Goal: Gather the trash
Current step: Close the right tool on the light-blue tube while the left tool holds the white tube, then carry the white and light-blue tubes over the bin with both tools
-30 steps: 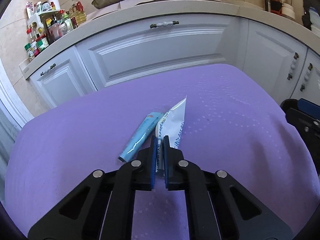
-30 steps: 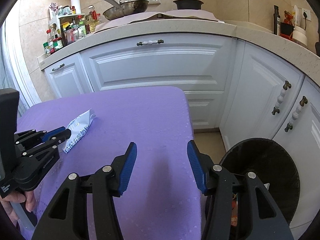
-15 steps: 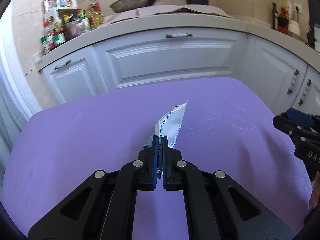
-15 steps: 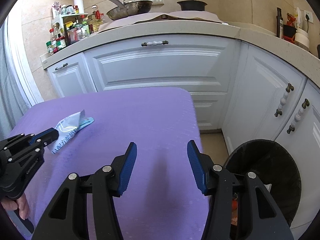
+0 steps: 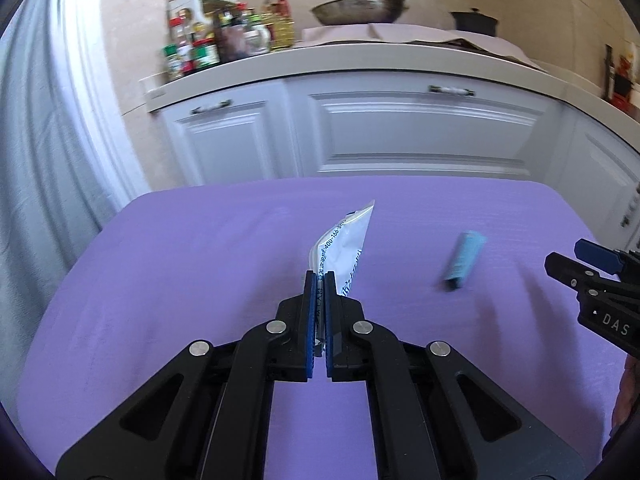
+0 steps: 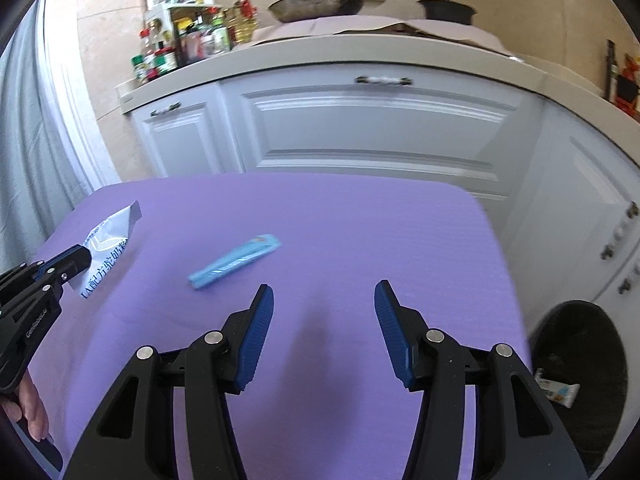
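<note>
The left gripper (image 5: 319,280) is seen clamped tight on the near end of a white wrapper (image 5: 346,240) printed with blue characters, its blue pads pressed against the foil with almost no gap between them. The wrapper is held lifted off the purple table cover (image 5: 200,260), its far corner pointing up and away from the jaws. In the right wrist view the same wrapper (image 6: 106,244) is found at the left edge, pinched in the left gripper (image 6: 82,258), and fingers (image 6: 30,408) of the hand holding that tool are glimpsed below it.

The right gripper (image 6: 324,304) is held about half open above the cover, with nothing between its blue pads. A light blue wrapper (image 6: 234,262) is left lying flat on the cover, just beyond and to the left of the right gripper's tips, well apart from the white one. A black trash bin (image 6: 580,356) is seen on the floor beside the table's right edge, with a small packet (image 6: 558,390) lying inside it. White cabinets (image 6: 380,128) and a countertop are visible behind the table
</note>
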Tool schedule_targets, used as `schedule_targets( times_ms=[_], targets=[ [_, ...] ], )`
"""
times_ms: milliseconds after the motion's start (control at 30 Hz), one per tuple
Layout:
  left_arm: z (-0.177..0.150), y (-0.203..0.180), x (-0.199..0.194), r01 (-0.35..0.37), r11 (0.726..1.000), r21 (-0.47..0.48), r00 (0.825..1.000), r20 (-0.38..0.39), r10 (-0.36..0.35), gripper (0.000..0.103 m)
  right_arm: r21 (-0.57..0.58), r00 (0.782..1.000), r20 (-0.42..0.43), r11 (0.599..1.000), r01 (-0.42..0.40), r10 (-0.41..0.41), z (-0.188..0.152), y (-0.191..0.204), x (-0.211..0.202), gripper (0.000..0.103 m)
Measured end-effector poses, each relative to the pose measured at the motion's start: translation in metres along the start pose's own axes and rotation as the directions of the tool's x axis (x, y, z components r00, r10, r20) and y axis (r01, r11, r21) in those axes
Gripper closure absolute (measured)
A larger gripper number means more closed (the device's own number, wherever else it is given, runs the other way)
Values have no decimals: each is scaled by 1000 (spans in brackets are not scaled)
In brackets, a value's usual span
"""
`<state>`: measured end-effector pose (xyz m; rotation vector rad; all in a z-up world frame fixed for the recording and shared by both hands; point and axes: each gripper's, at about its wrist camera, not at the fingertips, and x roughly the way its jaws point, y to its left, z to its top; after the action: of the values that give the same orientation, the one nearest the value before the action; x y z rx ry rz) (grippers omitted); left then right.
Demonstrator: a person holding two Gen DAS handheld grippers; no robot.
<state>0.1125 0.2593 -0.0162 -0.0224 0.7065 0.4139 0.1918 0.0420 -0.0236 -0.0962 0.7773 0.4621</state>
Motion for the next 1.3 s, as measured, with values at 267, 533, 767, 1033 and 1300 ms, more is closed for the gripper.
schedule_targets(
  times_ms=[267,533,767,1033,1300],
  targets=[
    [-6,57,6,-72,996,-53,997,-7,72,99,-26,999,-39,1000,-16,15,15,52,31,44],
    [-12,97,14,-90,990,-106,996,-23,88,99,-42,992,-108,997,57,-61,25,77,69,40],
    [-13,97,14,-53,992,-113,999,-12,52,99,-27,984,-148,995,100,-103,18,64,73,43],
    [-12,80,13,-26,995,-93,1000,-8,25,99,-20,987,-149,999,50,-53,10,58,66,89],
    [-11,46,0,14,998,-65,1000,3,-14,99,-2,994,-110,1000,9,-10,4,48,46,94]
  ],
)
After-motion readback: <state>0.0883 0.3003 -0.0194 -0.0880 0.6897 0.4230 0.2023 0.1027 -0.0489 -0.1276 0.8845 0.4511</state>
